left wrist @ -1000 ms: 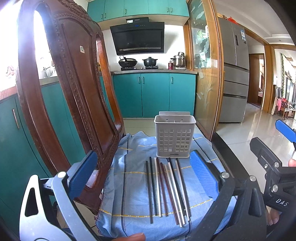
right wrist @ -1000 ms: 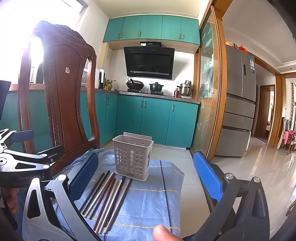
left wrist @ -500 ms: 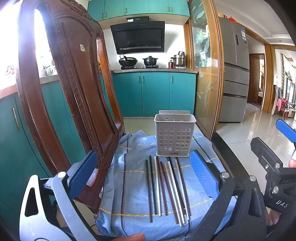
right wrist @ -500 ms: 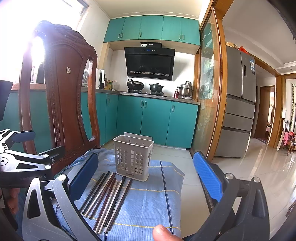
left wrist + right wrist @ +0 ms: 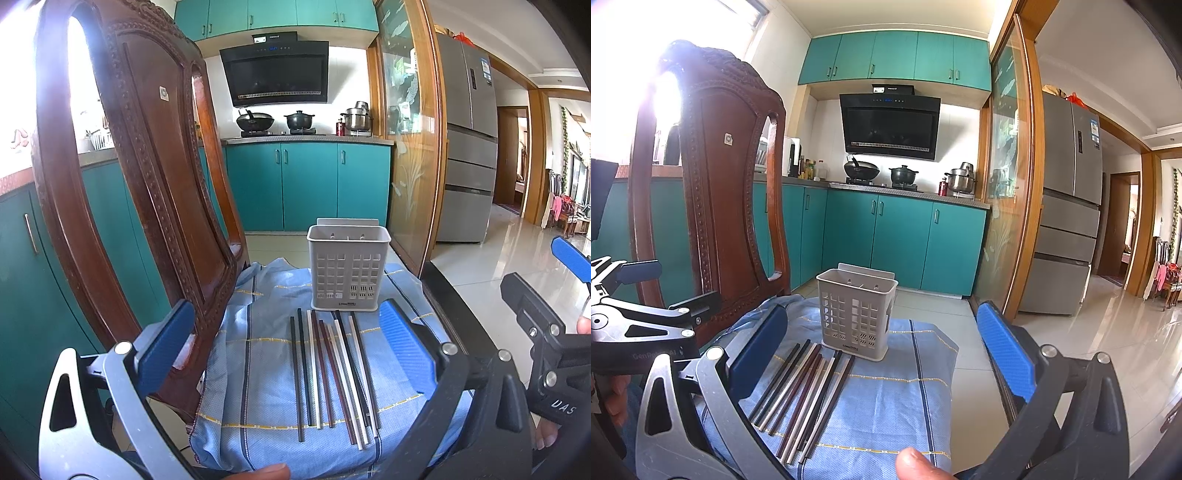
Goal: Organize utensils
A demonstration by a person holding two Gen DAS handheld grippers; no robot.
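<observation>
Several chopsticks (image 5: pixel 332 373), black, white and dark red, lie side by side on a blue cloth (image 5: pixel 258 369) over a chair seat. A grey perforated utensil holder (image 5: pixel 348 268) stands upright just beyond their far ends. My left gripper (image 5: pixel 288 343) is open and empty, its blue pads either side of the chopsticks and above them. In the right wrist view the chopsticks (image 5: pixel 809 395) and holder (image 5: pixel 856 314) lie to the left. My right gripper (image 5: pixel 886 354) is open and empty above the cloth (image 5: pixel 894 398).
The carved wooden chair back (image 5: pixel 147 184) rises close on the left. The right gripper's body (image 5: pixel 546 332) shows at the right edge of the left view. Teal cabinets (image 5: pixel 310 184), a stove with pots and a fridge (image 5: pixel 469 147) stand behind. Tiled floor lies to the right.
</observation>
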